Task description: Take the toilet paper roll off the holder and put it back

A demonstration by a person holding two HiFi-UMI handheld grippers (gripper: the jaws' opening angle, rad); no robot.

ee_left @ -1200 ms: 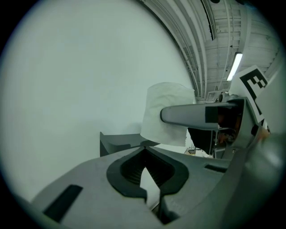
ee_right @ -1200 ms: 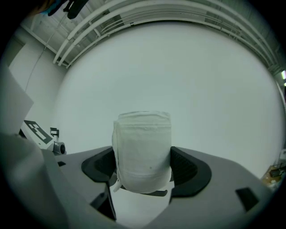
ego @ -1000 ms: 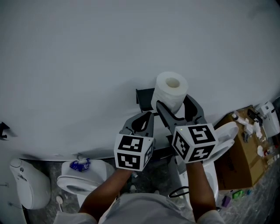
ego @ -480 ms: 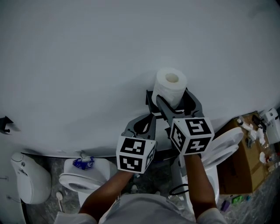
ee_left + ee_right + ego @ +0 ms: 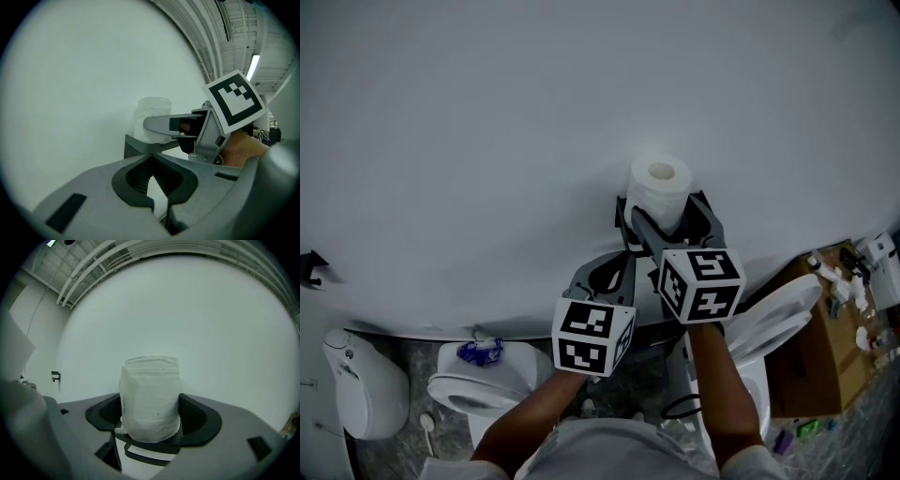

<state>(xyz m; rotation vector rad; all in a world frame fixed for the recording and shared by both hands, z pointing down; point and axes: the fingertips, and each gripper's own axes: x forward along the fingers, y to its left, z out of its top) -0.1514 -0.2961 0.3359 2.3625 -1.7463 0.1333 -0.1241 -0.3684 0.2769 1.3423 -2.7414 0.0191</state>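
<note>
The white toilet paper roll [image 5: 660, 190] stands upright, hole up, against the white wall. My right gripper [image 5: 664, 221] is shut on its lower half, one jaw on each side. In the right gripper view the roll [image 5: 150, 397] fills the gap between the dark pads, and the dark holder [image 5: 144, 453] shows just under it. Part of the holder [image 5: 623, 217] peeks out to the roll's left. My left gripper [image 5: 606, 272] hangs lower left of the roll, shut and empty; its view shows the roll [image 5: 151, 117] and holder [image 5: 139, 144] ahead.
Below are a white toilet with a blue item on it [image 5: 476, 377] and another toilet's raised lid [image 5: 773, 314]. A cardboard box [image 5: 811, 352] with small bottles stands at the right. A small black hook [image 5: 311, 267] is on the wall at far left.
My right gripper has carried the roll a little left and toward the wall, over the holder. The left gripper has hardly moved.
</note>
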